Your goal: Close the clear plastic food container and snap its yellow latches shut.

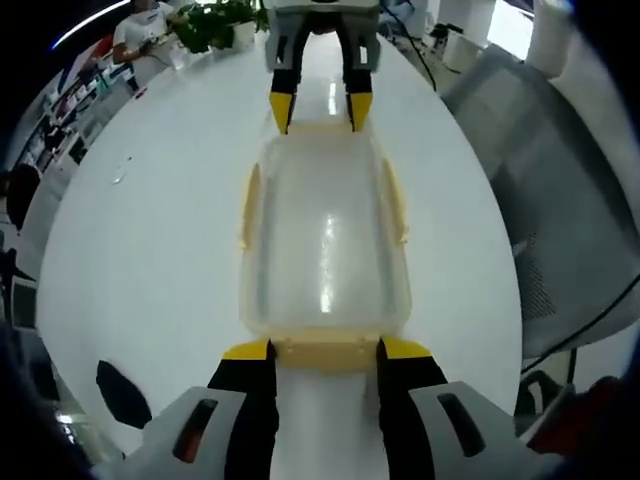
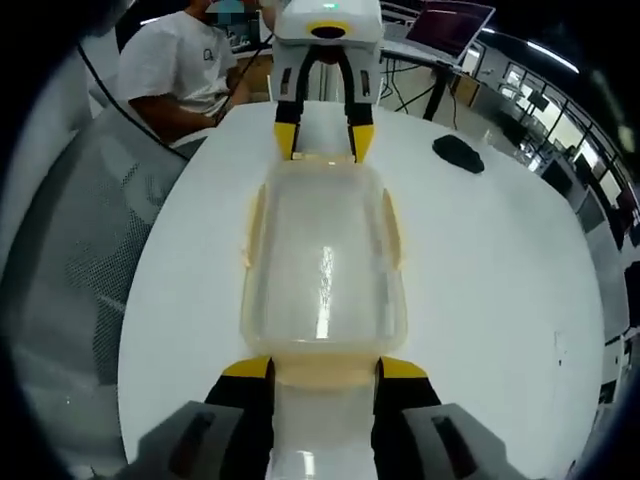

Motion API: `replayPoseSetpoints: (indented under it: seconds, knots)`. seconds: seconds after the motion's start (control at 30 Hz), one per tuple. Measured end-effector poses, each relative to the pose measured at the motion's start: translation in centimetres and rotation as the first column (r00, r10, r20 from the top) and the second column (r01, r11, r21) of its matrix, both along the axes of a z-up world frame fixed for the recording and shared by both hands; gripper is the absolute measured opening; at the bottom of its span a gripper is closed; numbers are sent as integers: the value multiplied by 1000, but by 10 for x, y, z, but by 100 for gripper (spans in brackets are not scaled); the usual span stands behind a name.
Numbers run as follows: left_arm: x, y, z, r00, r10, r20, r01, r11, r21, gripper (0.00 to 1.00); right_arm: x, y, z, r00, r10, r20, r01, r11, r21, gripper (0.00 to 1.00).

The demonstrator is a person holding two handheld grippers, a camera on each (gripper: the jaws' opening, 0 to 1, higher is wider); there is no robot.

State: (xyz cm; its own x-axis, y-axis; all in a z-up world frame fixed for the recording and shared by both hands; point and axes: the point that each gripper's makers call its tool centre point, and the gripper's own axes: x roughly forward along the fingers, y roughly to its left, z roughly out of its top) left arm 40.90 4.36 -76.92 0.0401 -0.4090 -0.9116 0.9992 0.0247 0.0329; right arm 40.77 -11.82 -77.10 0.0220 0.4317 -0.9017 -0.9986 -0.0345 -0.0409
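The clear plastic container (image 1: 325,250) (image 2: 322,260) lies lengthwise on the white table (image 1: 150,250) (image 2: 480,270) with its lid on. Pale yellow latches (image 1: 250,205) (image 2: 256,225) run along both long sides and stand slightly out from the walls. My left gripper (image 1: 325,352) is open at the near end in the left gripper view, its yellow tips on either side of the end latch (image 1: 325,350). At the opposite end, my right gripper (image 2: 322,370) (image 1: 320,110) is open too, flanking that end's latch (image 2: 322,372). The left gripper (image 2: 322,142) faces it in the right gripper view.
A grey mesh office chair (image 1: 560,200) (image 2: 90,240) stands beside the table. A person in a white shirt (image 2: 185,70) sits behind the table's far edge. A black mouse (image 2: 458,152) lies on the table, and a potted plant (image 1: 215,25) stands at its far end.
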Motion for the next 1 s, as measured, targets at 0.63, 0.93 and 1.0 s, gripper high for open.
replayPoseSetpoints:
  seconds: [0.63, 0.93, 1.0]
  knots:
    - [7, -24, 65, 998, -23, 53, 24, 1000, -4, 37, 0, -22, 62, 999, -26, 39, 24, 999, 48, 36]
    - [4, -43, 82, 997, -37, 72, 36, 999, 18, 37, -4, -40, 75, 998, -45, 53, 42, 997, 58, 36]
    - [2, -47, 83, 996, -43, 77, 41, 999, 24, 37, -7, -45, 78, 997, -42, 61, 39, 997, 60, 36]
